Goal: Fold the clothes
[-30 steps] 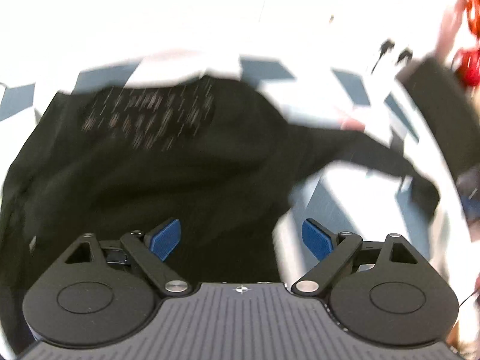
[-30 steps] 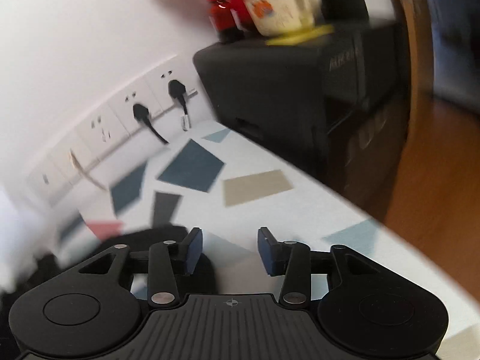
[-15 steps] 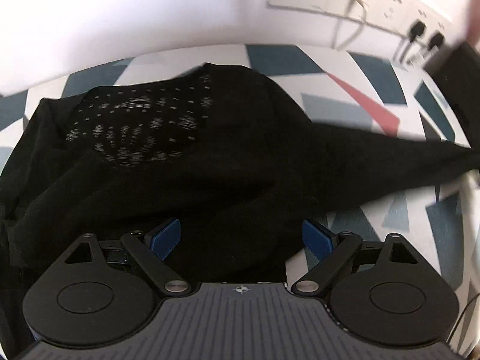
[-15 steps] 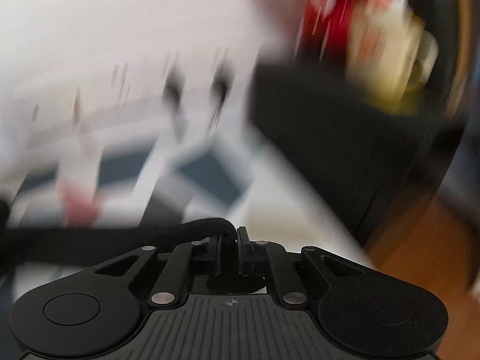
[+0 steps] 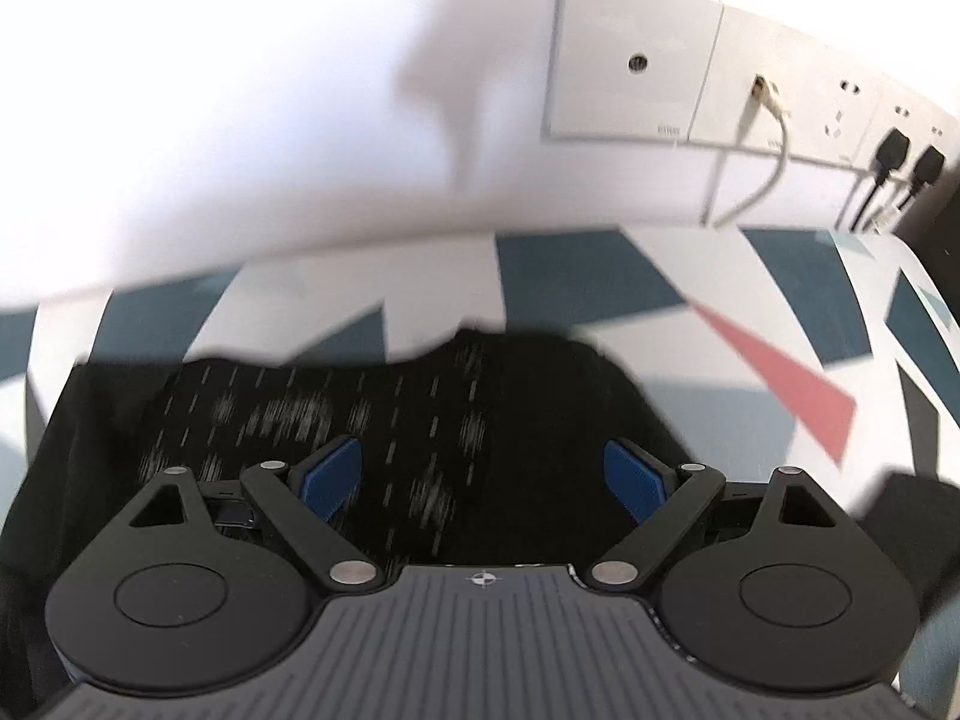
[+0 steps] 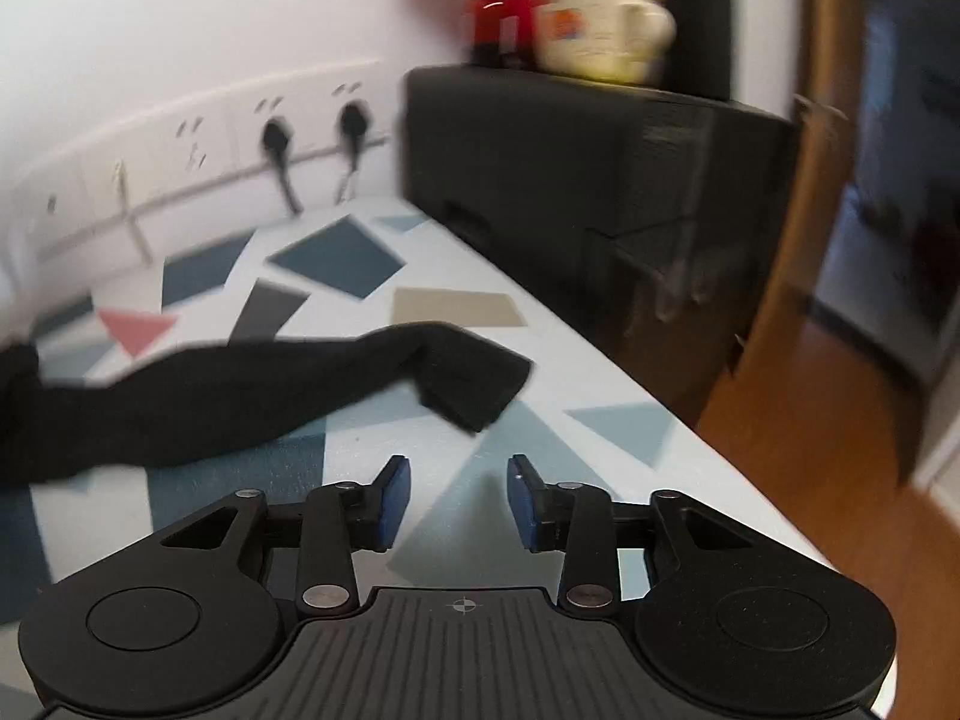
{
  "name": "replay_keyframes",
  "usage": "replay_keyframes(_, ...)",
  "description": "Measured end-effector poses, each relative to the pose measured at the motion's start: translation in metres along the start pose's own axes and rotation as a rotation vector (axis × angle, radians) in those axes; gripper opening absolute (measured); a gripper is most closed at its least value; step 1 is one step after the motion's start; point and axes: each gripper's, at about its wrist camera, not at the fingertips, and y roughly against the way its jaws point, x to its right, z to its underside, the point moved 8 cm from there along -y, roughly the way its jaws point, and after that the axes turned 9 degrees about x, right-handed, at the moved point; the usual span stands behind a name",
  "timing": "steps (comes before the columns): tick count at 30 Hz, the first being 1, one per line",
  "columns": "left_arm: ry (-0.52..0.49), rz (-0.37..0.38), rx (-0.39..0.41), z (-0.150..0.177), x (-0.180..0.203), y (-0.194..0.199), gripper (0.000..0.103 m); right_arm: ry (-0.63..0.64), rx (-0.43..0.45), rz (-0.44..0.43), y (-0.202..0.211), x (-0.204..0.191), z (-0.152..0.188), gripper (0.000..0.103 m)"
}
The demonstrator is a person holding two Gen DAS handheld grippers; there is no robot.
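Note:
A black sweater [image 5: 420, 414] with a pale dashed pattern lies on the white table with coloured shapes [image 5: 750, 312]. My left gripper [image 5: 483, 480] is open and empty, just above the sweater's body. In the right wrist view one black sleeve [image 6: 252, 390] lies stretched to the right on the table, its cuff [image 6: 474, 378] flat. My right gripper [image 6: 459, 501] is open and empty, a little short of the cuff and apart from it.
A white wall with socket plates [image 5: 636, 60], a white cable [image 5: 768, 144] and black plugs [image 6: 276, 138] runs along the table's far edge. A black box [image 6: 570, 180] bearing a cream mug [image 6: 594, 24] stands at the right end. The table's right edge [image 6: 690, 420] drops to wooden floor.
My right gripper was shut on the sleeve half a second ago; it has opened, let the sleeve go and drawn back. My left gripper has moved forward and lower over the sweater.

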Motion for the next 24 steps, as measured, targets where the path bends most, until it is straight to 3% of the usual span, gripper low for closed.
replay_keyframes(3, 0.002, 0.000, 0.004, -0.011, 0.005, -0.017, 0.090, -0.070, 0.107, 0.005, -0.003, 0.007, -0.028, 0.049)
replay_keyframes(4, 0.006, 0.008, 0.004, -0.013, 0.006, -0.022, 0.082, -0.084, 0.128, 0.000, -0.009, 0.007, -0.037, 0.052)
replay_keyframes(5, 0.013, 0.023, 0.001, -0.014, 0.008, -0.025, 0.059, -0.090, 0.126, -0.012, -0.020, 0.003, -0.043, 0.054)
replay_keyframes(7, 0.031, 0.043, -0.014, -0.014, 0.009, -0.027, 0.028, -0.083, 0.086, -0.062, -0.048, -0.012, -0.049, 0.055)
replay_keyframes(8, 0.037, 0.052, -0.017, -0.013, 0.010, -0.027, 0.015, -0.062, 0.064, -0.095, -0.059, -0.022, -0.049, 0.055)
replay_keyframes(9, 0.036, 0.062, -0.010, -0.014, 0.011, -0.025, 0.009, -0.026, 0.046, -0.128, -0.071, -0.036, -0.049, 0.055)
replay_keyframes(14, 0.043, 0.073, 0.049, -0.025, 0.001, -0.012, 0.007, 0.202, -0.117, -0.264, -0.116, -0.102, -0.024, 0.056)
replay_keyframes(15, 0.060, 0.062, 0.063, -0.029, -0.005, -0.010, 0.007, 0.234, -0.117, -0.276, -0.116, -0.108, -0.022, 0.055)
replay_keyframes(17, 0.087, 0.033, 0.091, -0.036, -0.017, -0.005, 0.007, 0.272, -0.123, -0.301, -0.116, -0.116, -0.020, 0.045)
replay_keyframes(18, 0.095, 0.017, 0.105, -0.040, -0.023, -0.003, 0.007, 0.268, -0.119, -0.310, -0.116, -0.116, -0.022, 0.020)
replay_keyframes(19, 0.100, 0.002, 0.118, -0.043, -0.027, -0.003, 0.006, 0.264, -0.116, -0.318, -0.116, -0.116, -0.023, 0.005)
replay_keyframes(21, 0.106, -0.020, 0.141, -0.049, -0.033, -0.003, 0.006, 0.242, -0.106, -0.321, -0.119, -0.113, -0.028, 0.001)
replay_keyframes(24, 0.096, -0.022, 0.149, -0.054, -0.031, -0.011, 0.006, 0.072, -0.031, -0.233, -0.128, -0.089, -0.054, 0.001)
